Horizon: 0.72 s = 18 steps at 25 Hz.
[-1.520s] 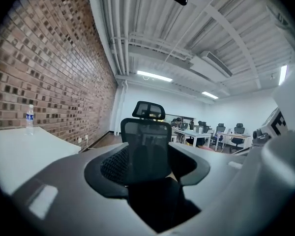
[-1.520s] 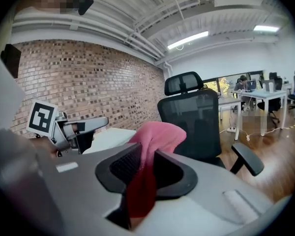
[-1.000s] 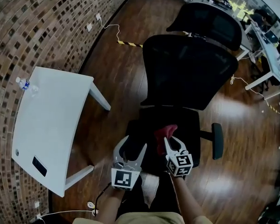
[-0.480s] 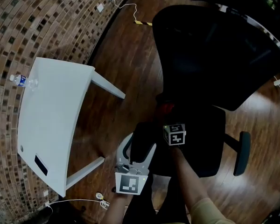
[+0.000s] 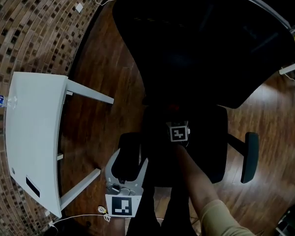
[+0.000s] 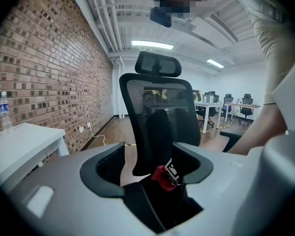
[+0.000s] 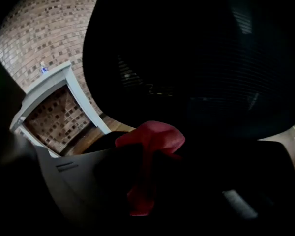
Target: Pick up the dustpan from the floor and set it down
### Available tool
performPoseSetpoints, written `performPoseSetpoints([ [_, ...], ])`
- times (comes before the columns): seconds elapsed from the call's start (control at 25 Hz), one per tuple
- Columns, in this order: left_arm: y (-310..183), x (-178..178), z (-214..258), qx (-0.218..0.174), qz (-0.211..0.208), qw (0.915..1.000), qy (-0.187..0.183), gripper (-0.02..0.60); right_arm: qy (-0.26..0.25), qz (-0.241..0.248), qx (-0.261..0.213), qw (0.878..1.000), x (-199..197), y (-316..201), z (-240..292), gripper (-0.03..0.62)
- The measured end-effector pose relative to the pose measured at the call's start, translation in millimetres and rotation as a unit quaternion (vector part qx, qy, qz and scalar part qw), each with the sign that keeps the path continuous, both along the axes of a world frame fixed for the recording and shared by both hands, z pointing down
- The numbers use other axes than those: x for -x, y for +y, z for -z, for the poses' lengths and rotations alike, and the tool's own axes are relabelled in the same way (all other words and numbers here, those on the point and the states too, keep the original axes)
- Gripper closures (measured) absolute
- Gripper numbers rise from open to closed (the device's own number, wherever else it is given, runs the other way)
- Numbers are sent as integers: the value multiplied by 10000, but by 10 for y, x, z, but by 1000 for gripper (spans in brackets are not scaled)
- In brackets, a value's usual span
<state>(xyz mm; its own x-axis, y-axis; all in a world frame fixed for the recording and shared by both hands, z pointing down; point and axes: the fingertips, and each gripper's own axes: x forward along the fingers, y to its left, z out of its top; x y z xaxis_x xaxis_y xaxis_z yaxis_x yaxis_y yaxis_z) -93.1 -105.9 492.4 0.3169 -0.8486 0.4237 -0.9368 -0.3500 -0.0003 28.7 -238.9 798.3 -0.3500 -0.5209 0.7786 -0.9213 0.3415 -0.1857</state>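
The dustpan shows only as a red handle (image 7: 150,146), which runs down between the jaws of my right gripper (image 7: 152,181); the jaws are shut on it. The rest of it is lost in the dark over the black chair seat (image 5: 211,146). In the head view only the right gripper's marker cube (image 5: 178,132) shows. The left gripper view has the red handle (image 6: 161,177) beside that cube. My left gripper (image 5: 129,156) hangs open over the chair's left armrest. Its jaws have just been opening and hold nothing.
A black mesh office chair (image 5: 196,43) fills the middle. A white table (image 5: 29,132) with a water bottle (image 5: 0,101) stands left by the brick wall (image 5: 19,28). A white cable (image 5: 78,215) lies on the wooden floor (image 5: 113,73).
My right gripper has moved forward and down over the chair seat with the red handle in it. The left gripper has sunk toward the left armrest. The head camera has dropped closer to the chair.
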Motion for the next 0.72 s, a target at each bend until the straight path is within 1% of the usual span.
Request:
performPoseSetpoints([
  [0.16,-27,-185,-55,-20,-50,10000,81,308,620,-262,43,9977,-905,69,-125,511],
  [0.24,-24,-296,-76,65,-73,9999,134,310,906,-397,21,9951,-1362,69,-118,511],
  [0.32,-32,-382,-97,112,-130,9998,139,311,1122,-580,-25,9920,-1735,43,-87,511],
  [0.44,-51,-459,-128,153,-163,9996,178,311,1430,-753,-44,9868,-2125,-10,-29,511],
  [0.56,-88,-476,-108,136,-151,9995,224,311,1763,-983,41,9794,-2467,-41,19,511],
  [0.64,-101,-462,-69,54,-184,9996,210,311,2000,-1033,83,9743,-2600,-6,45,511],
  [0.68,-100,-447,-57,47,-183,9996,201,311,2059,-1036,72,9731,-2612,16,62,511],
  [0.72,-97,-430,-53,65,-166,9997,188,311,2008,-1045,23,9740,-2567,31,85,511],
])
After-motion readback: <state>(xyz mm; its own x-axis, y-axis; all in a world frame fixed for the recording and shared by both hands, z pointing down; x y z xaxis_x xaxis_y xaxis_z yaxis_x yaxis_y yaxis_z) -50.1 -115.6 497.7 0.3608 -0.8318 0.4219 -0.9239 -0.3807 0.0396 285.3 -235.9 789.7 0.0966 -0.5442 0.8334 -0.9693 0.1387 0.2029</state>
